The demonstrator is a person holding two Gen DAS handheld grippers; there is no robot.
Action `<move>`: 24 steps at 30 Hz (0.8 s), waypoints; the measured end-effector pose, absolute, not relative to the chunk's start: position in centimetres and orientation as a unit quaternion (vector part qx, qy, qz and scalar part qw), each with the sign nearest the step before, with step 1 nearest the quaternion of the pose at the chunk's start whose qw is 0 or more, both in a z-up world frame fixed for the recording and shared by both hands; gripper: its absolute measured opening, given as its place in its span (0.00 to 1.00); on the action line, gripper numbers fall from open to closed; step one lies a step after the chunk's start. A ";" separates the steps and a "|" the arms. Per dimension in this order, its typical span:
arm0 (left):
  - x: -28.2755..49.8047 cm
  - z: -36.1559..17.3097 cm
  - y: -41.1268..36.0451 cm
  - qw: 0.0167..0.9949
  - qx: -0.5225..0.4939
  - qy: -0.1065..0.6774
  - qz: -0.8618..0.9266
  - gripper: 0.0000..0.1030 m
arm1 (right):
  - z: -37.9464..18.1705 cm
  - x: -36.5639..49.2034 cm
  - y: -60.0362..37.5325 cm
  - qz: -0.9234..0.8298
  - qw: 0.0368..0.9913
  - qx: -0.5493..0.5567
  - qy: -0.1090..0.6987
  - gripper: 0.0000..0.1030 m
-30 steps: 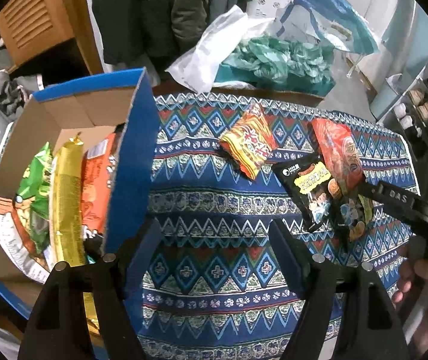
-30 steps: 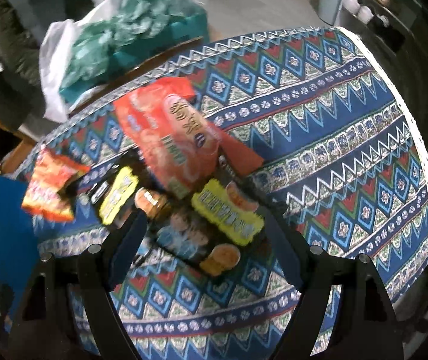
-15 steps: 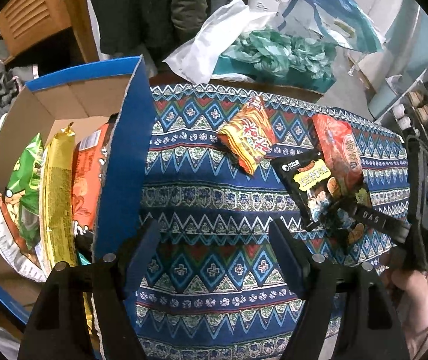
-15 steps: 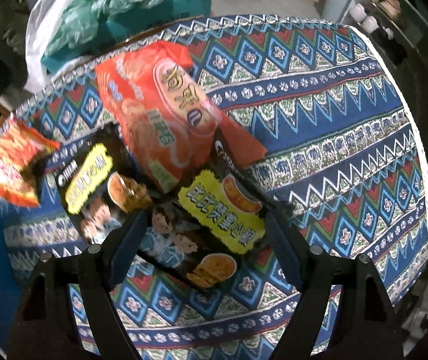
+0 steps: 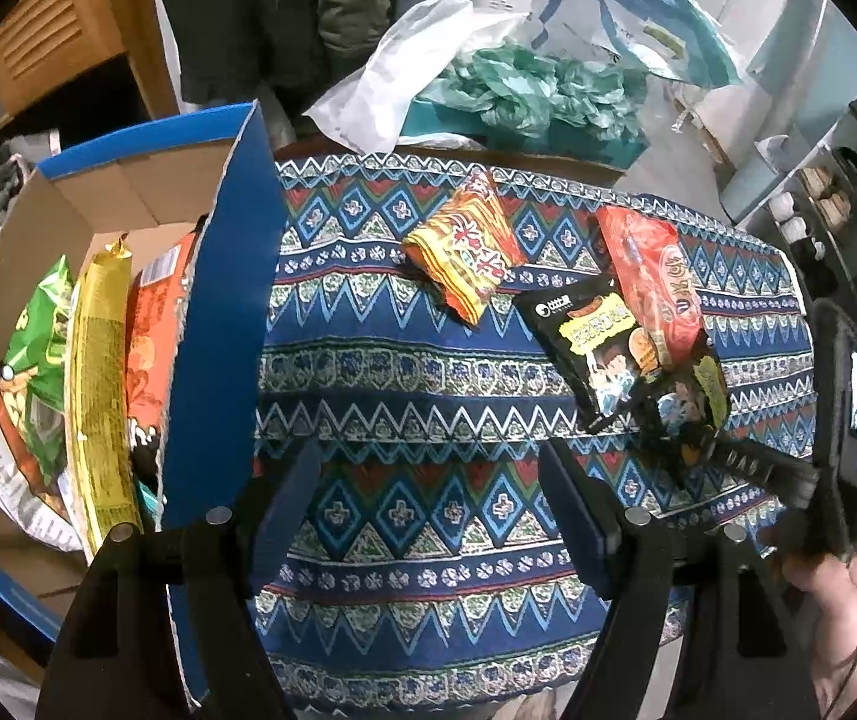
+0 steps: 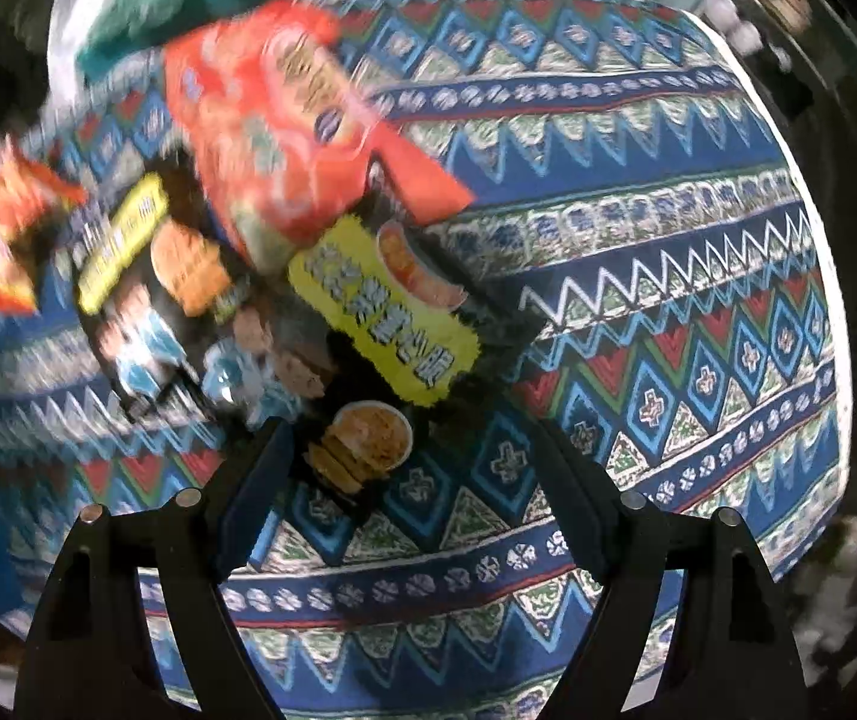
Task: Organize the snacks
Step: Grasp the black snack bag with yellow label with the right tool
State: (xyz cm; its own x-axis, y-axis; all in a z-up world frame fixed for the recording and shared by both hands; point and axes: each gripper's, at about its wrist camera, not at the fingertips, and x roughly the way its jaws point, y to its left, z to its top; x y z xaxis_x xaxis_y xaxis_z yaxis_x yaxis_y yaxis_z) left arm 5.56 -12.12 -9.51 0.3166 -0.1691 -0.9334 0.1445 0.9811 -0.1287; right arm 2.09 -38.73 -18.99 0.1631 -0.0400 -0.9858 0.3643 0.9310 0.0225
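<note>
Fingers (image 6: 404, 504) of your right gripper (image 6: 404, 480) stand apart with nothing clamped, pointing down over the lower end of the black snack packet (image 6: 368, 348), which lies on the bench's patterned cloth (image 6: 698, 312) partly under the red packet (image 6: 290, 120). It looks light, crinkly and slick, its contents probably brittle, so pinch the free sealed edge rather than the puffed middle. Your left gripper (image 5: 428, 504) hangs open and empty beside the blue box (image 5: 212, 336), where other packets already stand. An orange packet (image 5: 464, 252) lies apart.
</note>
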 end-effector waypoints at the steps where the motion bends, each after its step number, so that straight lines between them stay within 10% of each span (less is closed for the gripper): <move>1: 5.5 -9.5 -12.1 0.811 -0.013 0.577 -0.097 0.74 | -18.6 1.9 -39.1 -0.137 0.757 0.141 0.624 0.78; 24: 6.3 -10.7 -12.1 0.803 -0.016 0.589 -0.093 0.74 | -19.6 6.6 -33.7 -0.154 0.767 0.051 0.621 0.78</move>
